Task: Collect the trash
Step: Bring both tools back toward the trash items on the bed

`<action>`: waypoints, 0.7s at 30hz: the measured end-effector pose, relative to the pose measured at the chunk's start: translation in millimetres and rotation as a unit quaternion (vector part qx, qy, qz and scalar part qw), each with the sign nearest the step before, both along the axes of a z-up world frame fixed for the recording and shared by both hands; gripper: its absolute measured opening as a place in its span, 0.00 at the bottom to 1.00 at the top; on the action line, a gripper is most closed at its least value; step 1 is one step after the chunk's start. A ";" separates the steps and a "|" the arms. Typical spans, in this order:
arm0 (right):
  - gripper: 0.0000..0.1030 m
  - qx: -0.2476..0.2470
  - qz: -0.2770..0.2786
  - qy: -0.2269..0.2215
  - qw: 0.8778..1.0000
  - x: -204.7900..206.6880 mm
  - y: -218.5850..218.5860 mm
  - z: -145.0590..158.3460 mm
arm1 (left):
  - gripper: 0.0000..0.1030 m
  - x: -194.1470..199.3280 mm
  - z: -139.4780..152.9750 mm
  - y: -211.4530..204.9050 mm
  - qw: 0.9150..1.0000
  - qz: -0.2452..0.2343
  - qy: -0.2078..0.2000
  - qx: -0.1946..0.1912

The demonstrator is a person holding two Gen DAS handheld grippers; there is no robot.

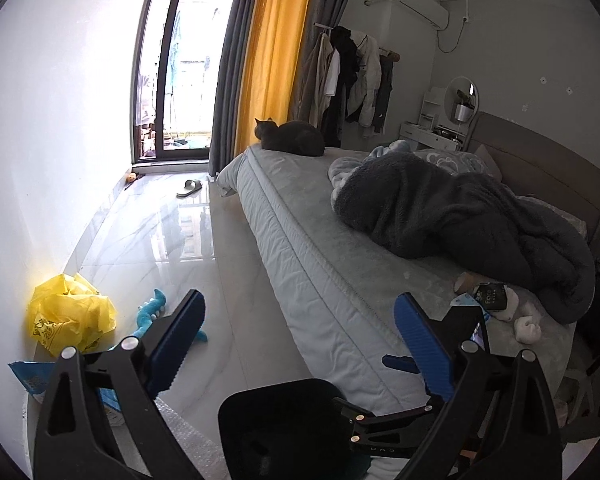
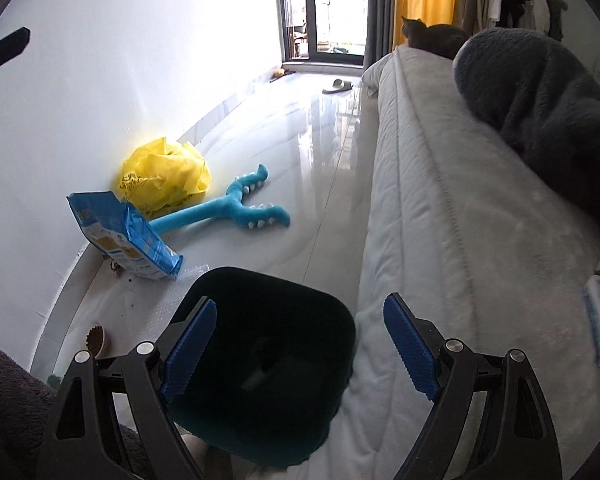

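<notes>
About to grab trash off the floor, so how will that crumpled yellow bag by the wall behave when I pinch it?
The yellow bag looks like thin crumpled plastic, so it will probably collapse and hang floppy. It seems puffed up rather than packed, so it is likely light, though its contents are hidden. Its glossy film may slip unless a fold is pinched.

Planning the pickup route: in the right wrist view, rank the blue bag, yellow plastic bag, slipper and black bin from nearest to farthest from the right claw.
1. Black bin, directly under the right claw.
2. Blue bag, ahead left by the wall.
3. Yellow plastic bag, just behind it.
4. Slipper, far off near the glass door.
</notes>
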State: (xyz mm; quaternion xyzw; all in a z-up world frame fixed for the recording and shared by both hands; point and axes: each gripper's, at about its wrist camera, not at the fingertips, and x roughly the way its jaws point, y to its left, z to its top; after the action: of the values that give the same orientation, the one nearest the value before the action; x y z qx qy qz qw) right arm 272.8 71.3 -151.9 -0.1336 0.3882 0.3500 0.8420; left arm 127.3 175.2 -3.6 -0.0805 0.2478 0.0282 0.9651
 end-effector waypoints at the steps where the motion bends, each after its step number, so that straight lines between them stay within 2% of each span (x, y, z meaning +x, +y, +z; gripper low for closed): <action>1: 0.84 0.003 -0.003 -0.006 1.000 -0.4 -7.7 4.4 | 0.94 1.7 0.3 -2.7 1.000 -0.001 0.001 -0.003; 6: 0.84 0.022 -0.025 -0.025 0.999 3.1 -47.8 22.5 | 0.94 13.2 -0.6 -19.6 0.999 -0.017 0.006 -0.028; 17: 0.84 0.039 -0.077 -0.053 0.995 10.4 -122.5 45.4 | 0.94 39.9 -1.0 -87.7 0.997 -0.080 0.000 0.000; 21: 0.84 0.035 -0.091 -0.057 0.994 14.9 -145.3 46.4 | 0.94 51.6 -3.3 -106.8 0.996 -0.094 0.004 -0.006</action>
State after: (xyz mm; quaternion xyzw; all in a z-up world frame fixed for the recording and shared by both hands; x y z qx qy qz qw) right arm 287.8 -74.1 -105.5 -0.0884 0.3375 0.2774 0.8952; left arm 178.9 68.4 -6.9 -0.0622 0.2580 -0.0638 0.9620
